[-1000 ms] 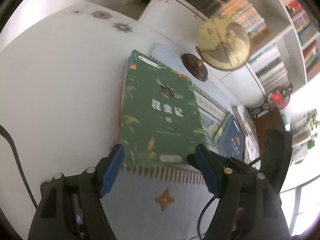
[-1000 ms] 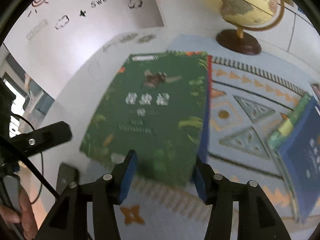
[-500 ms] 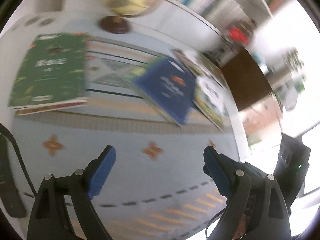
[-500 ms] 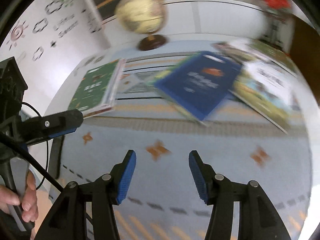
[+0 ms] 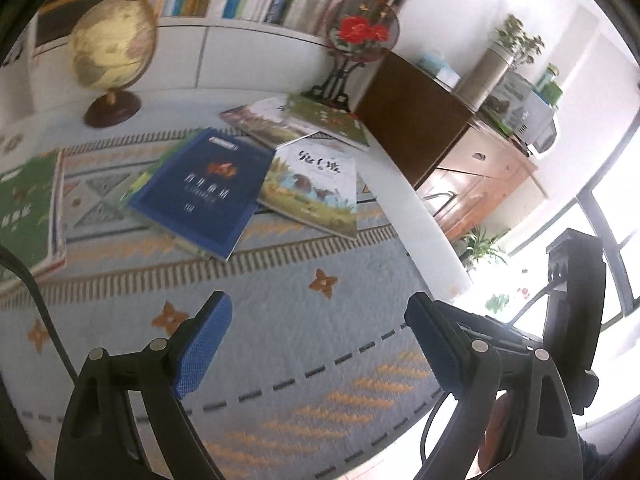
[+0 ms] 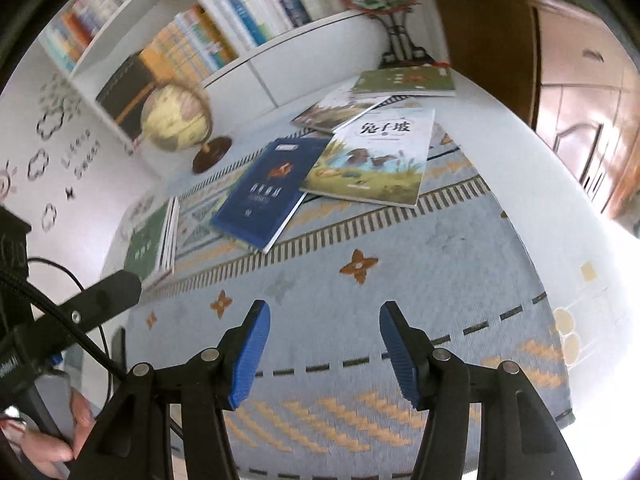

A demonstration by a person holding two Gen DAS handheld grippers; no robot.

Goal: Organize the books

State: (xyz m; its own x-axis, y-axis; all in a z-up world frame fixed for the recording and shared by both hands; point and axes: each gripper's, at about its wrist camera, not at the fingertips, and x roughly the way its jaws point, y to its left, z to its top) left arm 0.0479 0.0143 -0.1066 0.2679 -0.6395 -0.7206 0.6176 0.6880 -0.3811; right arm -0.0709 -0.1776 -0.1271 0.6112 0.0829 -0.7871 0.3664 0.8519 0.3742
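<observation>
Evidently thin, light, bendable: blue book [image 5: 202, 190] flat mid-counter on the patterned cloth [image 5: 280, 320], overlapping others. Best pinched at free near corner. Left hand-held gripper [image 5: 318, 344] and right hand-held gripper [image 6: 324, 354] both apart, empty.

A pale illustrated book [image 6: 380, 156] reads "兔子坡" on its cover; the blue book's [image 6: 264, 196] title is too blurred to read.

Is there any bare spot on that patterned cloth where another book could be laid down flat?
Yes. The near half of the patterned cloth is bare, from the striped band below the blue book down to both open grippers. A smaller gap lies between the green book and the blue one. The far side is crowded with overlapping books and the globe.
</observation>
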